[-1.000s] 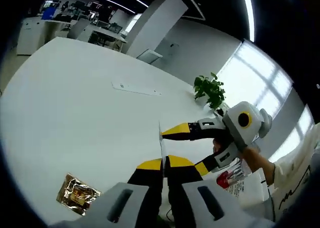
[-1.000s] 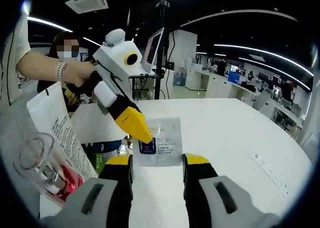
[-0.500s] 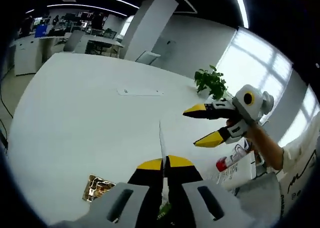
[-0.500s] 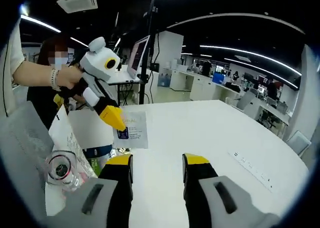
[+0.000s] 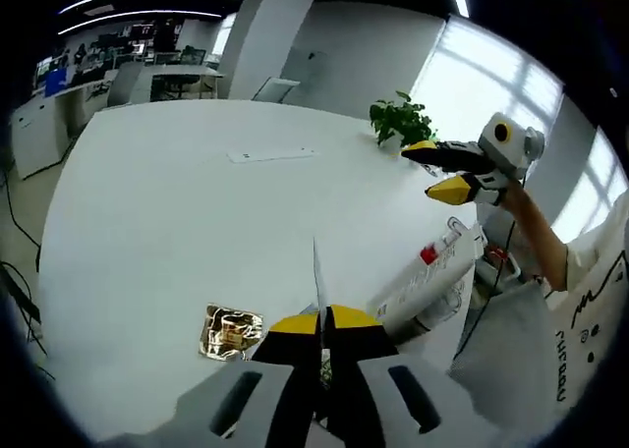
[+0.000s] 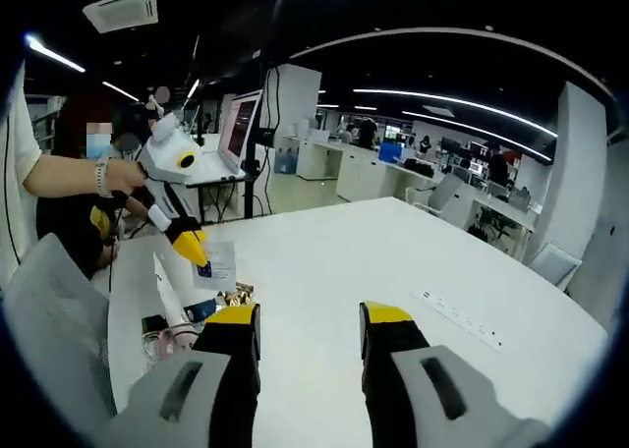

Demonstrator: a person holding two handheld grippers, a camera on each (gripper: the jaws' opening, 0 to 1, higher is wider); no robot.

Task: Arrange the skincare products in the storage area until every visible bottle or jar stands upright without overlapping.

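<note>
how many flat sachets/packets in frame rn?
2. A clear sachet pinched in the left gripper, held above the table; a gold foil packet lying flat on it. More may be hidden.

In the left gripper view the thin sachet [image 5: 316, 281] stands edge-on above the closed fingers [image 5: 295, 326], so its face cannot be read. Right of them, the tube [image 5: 429, 276] is partly hidden. In the right gripper view, items [image 6: 177, 320] left of the fingers [image 6: 233, 320] are too small to identify.
</note>
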